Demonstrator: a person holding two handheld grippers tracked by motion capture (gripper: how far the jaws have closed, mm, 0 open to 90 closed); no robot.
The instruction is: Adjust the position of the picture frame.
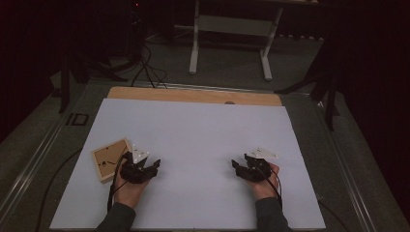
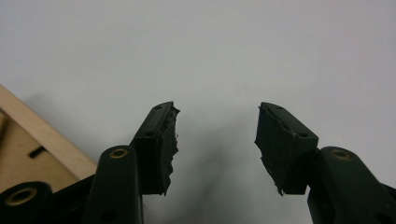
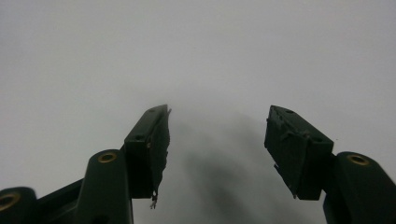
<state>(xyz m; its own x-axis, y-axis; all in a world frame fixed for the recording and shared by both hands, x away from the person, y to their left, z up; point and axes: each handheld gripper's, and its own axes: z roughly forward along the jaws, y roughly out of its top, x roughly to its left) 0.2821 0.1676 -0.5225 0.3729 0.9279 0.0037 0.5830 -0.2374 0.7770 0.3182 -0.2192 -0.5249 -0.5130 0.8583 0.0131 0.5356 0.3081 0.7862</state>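
A small wooden picture frame (image 1: 110, 158) lies back side up on the white sheet (image 1: 193, 145), at its left. My left gripper (image 1: 145, 166) rests just right of it, held in a hand, jaws open with nothing between them. In the left gripper view the frame's wooden edge (image 2: 42, 135) shows at the lower left, beside the left jaw, and the left gripper (image 2: 217, 135) stands open over bare white sheet. My right gripper (image 1: 241, 166) rests at the sheet's right, also open and empty. Only white sheet lies ahead of the right gripper (image 3: 217, 140) in its own view.
The white sheet covers a wooden tabletop (image 1: 193, 94) whose far edge shows as a tan strip. Cables (image 1: 145, 67) and a white stand (image 1: 232, 34) are on the floor beyond the table. Dark surroundings ring the table.
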